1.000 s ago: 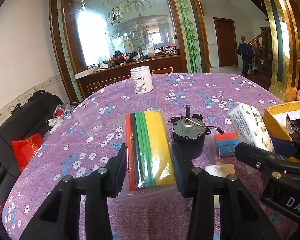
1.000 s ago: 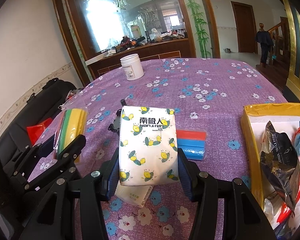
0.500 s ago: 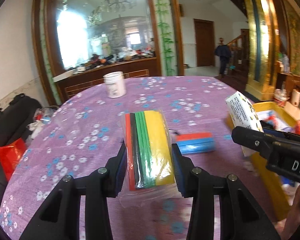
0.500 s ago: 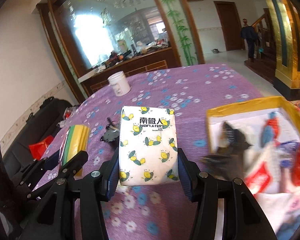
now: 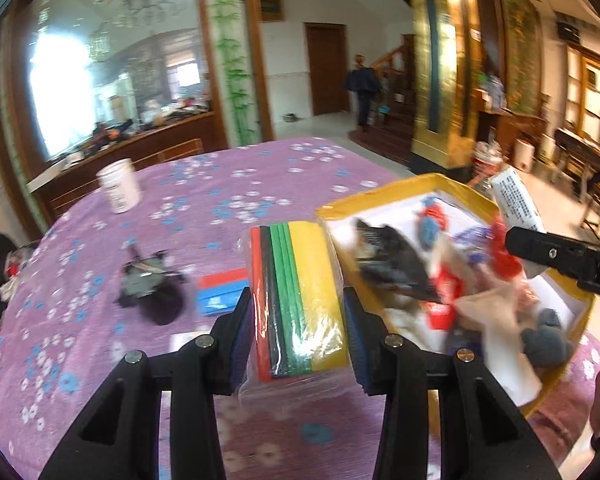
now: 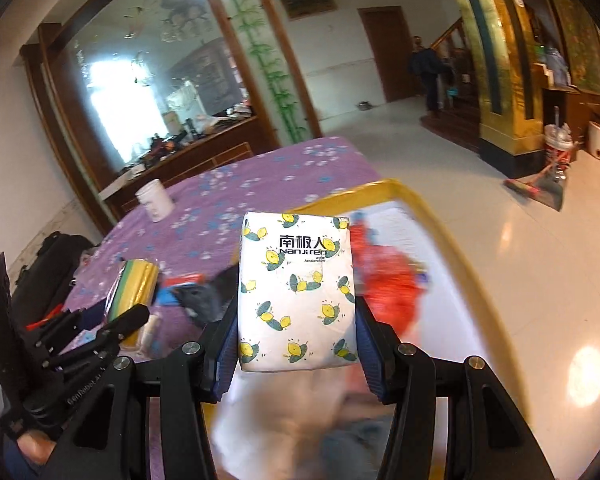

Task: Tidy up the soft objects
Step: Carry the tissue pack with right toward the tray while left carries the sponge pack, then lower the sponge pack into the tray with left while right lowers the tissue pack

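Note:
My left gripper (image 5: 298, 330) is shut on a clear bag of coloured foam sheets (image 5: 298, 296), red, black, green and yellow, held above the purple tablecloth just left of the yellow box (image 5: 380, 198). The bag also shows in the right wrist view (image 6: 136, 284). My right gripper (image 6: 296, 342) is shut on a white tissue pack with lemon prints (image 6: 296, 292), held over the yellow box (image 6: 432, 216). The tissue pack shows at the right of the left wrist view (image 5: 516, 198). The box holds several soft packets and a grey plush.
On the flowered tablecloth (image 5: 220, 184) lie a small grey motor (image 5: 144, 280), a red-and-blue block (image 5: 222, 294) and a white jar (image 5: 118, 186) at the far side. A black chair (image 6: 48, 264) stands left of the table. A person stands by the far stairs.
Both grippers have swung right with their loads. The tissue pack has gone from beside the box to above it, and the foam bag has come up to the box's left edge.

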Tool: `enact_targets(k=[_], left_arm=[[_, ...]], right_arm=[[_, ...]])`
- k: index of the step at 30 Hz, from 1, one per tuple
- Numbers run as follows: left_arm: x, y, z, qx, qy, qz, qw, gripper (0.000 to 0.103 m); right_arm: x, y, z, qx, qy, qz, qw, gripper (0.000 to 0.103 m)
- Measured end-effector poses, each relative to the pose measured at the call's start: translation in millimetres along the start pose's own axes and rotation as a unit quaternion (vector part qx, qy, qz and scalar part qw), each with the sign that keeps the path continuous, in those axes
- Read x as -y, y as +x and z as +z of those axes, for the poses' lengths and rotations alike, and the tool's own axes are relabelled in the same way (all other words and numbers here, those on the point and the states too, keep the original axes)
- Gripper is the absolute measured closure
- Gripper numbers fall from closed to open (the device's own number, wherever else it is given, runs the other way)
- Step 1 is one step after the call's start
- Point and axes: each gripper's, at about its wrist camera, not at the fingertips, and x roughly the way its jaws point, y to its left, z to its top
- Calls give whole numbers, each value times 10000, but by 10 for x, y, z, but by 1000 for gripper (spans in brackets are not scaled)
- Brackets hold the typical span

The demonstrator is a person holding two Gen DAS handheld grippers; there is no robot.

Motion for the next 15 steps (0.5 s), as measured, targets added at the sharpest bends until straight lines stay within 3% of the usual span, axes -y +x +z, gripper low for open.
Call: enact_targets(k=[6,15], left_arm=[[344,241,88,-227,372,-361,9984,62],[644,620,247,-547,610,-644,9946,62]], right_arm=[[353,-131,-18,-196,-156,-497,9985,47],[471,168,56,-706,-361,-664,9946,47]])
